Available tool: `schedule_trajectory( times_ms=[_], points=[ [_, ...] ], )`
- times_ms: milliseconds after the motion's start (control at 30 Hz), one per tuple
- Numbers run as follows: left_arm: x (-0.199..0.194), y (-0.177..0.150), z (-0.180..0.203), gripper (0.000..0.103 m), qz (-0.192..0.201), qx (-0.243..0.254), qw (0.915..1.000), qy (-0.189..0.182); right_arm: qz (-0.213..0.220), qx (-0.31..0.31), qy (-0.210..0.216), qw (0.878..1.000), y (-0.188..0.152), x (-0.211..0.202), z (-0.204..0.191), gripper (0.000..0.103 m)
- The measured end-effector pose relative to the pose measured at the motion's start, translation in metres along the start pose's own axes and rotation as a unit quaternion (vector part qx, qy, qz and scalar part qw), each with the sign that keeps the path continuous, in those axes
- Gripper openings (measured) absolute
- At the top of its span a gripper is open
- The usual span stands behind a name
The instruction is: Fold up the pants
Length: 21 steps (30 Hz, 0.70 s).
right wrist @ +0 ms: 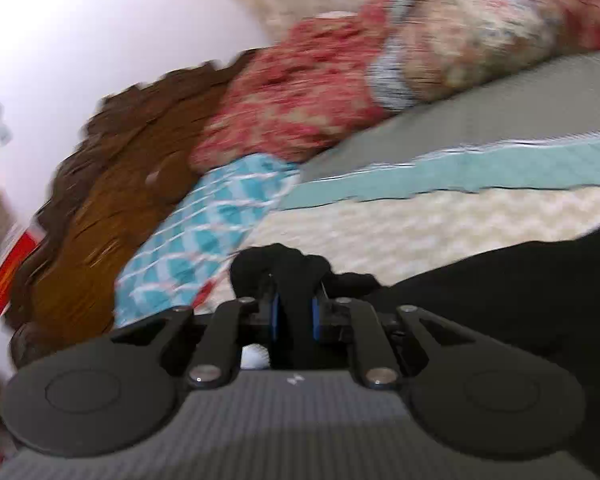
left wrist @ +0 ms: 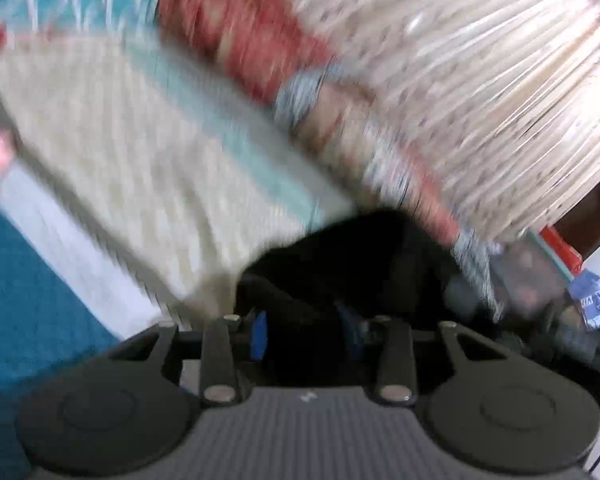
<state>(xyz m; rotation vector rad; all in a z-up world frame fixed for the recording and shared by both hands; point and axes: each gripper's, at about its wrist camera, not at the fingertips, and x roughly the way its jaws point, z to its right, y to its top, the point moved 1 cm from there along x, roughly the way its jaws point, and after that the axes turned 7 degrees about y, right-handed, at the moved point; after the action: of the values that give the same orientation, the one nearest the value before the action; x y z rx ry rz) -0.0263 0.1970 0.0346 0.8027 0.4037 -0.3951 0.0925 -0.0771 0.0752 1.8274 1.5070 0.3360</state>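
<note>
The black pants [right wrist: 500, 280] lie over a cream quilt [right wrist: 420, 220] on a bed. My right gripper [right wrist: 295, 316] is shut on a bunched edge of the pants, black cloth pinched between its blue pads. In the blurred left wrist view my left gripper [left wrist: 306, 334] holds black pants cloth [left wrist: 340, 256] between its blue pads, with the fabric filling the gap. The cream quilt [left wrist: 120, 152] lies beyond it. Most of the pants are hidden by the grippers.
A teal patterned pillow [right wrist: 204, 232] and a red floral pillow [right wrist: 300, 96] lie at the brown carved headboard [right wrist: 112, 184]. A white wall [right wrist: 100, 20] is behind it. In the left wrist view a blue floor [left wrist: 24, 300] lies beside the bed and clutter [left wrist: 560, 280] sits at the right.
</note>
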Motion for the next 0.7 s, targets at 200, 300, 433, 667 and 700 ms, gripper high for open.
schedule_trajectory(
  times_ms=[200,300,433,667,700],
  points=[
    [-0.018,-0.030,-0.044,0.030,-0.045,-0.009,0.9906,0.129,-0.138,-0.084,-0.036,0.986,-0.072,0.063,-0.021,0.022],
    [-0.032,-0.039,-0.074,0.033,-0.065,-0.103,0.9877,0.097,-0.172,-0.154,-0.079,0.970,-0.109,0.082,-0.027,0.040],
    [-0.048,-0.025,-0.060,0.048,-0.031,-0.059,0.9910,0.116,-0.156,-0.169,-0.080,0.970,-0.101,0.079,-0.041,0.048],
    [0.013,0.021,-0.011,0.103,-0.055,0.065,0.9921,0.092,-0.083,-0.165,-0.100,0.978,-0.096,0.020,-0.039,0.061],
    [0.031,0.027,-0.007,0.103,-0.065,0.080,0.9898,0.099,-0.076,-0.160,-0.112,0.978,-0.096,0.012,-0.035,0.061]
  ],
)
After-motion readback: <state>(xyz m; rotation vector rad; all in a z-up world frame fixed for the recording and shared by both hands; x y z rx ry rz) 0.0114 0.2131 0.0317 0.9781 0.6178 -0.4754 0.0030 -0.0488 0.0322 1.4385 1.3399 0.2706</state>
